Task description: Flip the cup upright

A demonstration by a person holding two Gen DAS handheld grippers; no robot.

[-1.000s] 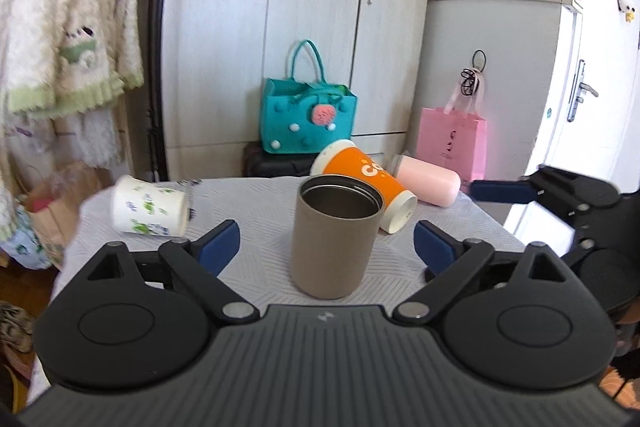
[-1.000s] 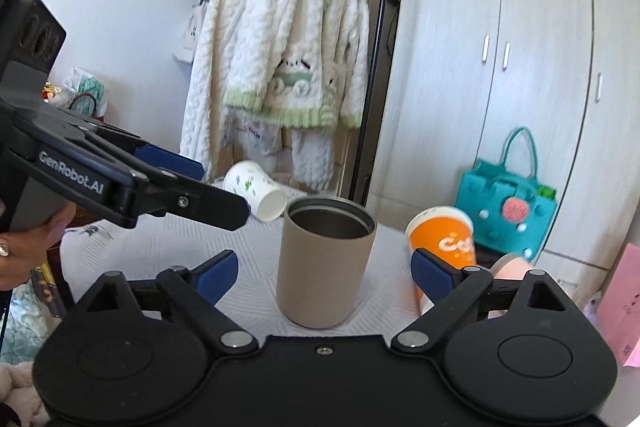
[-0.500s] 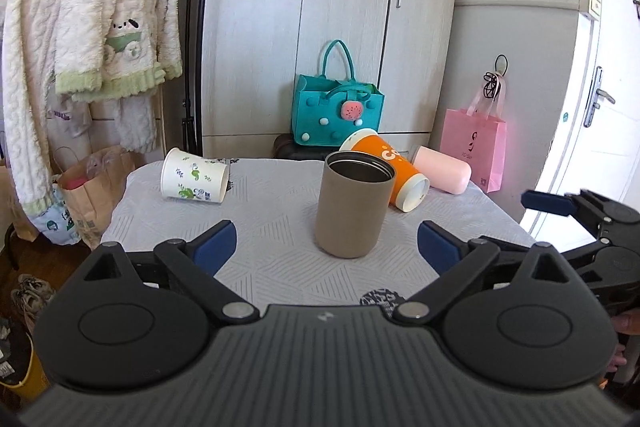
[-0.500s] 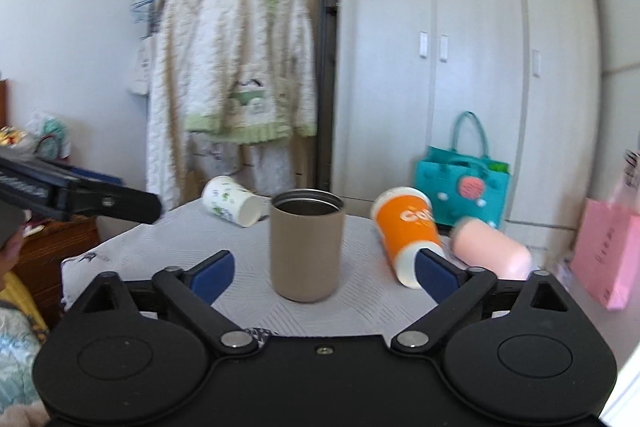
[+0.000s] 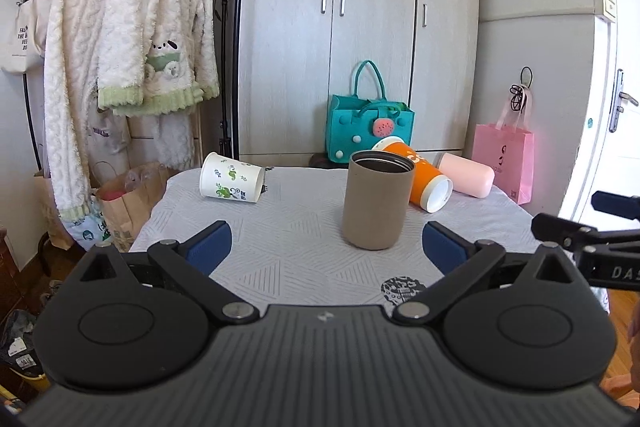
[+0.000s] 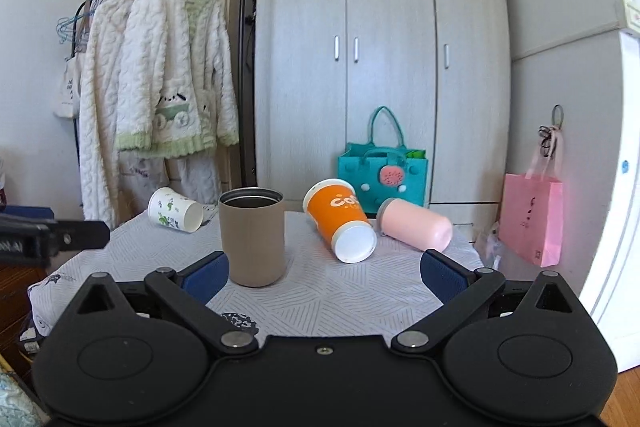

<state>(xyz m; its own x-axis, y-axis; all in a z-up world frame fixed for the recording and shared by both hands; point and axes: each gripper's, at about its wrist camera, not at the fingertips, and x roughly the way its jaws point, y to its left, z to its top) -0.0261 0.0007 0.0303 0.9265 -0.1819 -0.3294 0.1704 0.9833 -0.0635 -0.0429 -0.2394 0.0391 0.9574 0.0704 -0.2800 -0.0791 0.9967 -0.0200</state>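
A tan cup (image 5: 377,200) stands upright on the white-clothed table (image 5: 288,255); it also shows in the right wrist view (image 6: 252,237). An orange cup (image 5: 420,179) (image 6: 340,223), a pink cup (image 5: 466,174) (image 6: 416,229) and a white leaf-print paper cup (image 5: 232,178) (image 6: 174,214) lie on their sides behind it. My left gripper (image 5: 326,247) is open and empty, short of the tan cup. My right gripper (image 6: 324,273) is open and empty, with the tan cup just past its left finger. The right gripper shows at the right edge of the left wrist view (image 5: 592,231).
A clothes rack with fleece robes (image 5: 132,39) stands left of the table. A wardrobe (image 5: 360,27), a teal bag (image 5: 370,131) and a pink bag (image 5: 504,159) are behind it. A paper bag (image 5: 124,199) sits on the floor at the left. A door (image 5: 620,87) is at right.
Both grippers have pulled back from the tan cup, which stays upright on the table. The view has widened; the jaws remain open.
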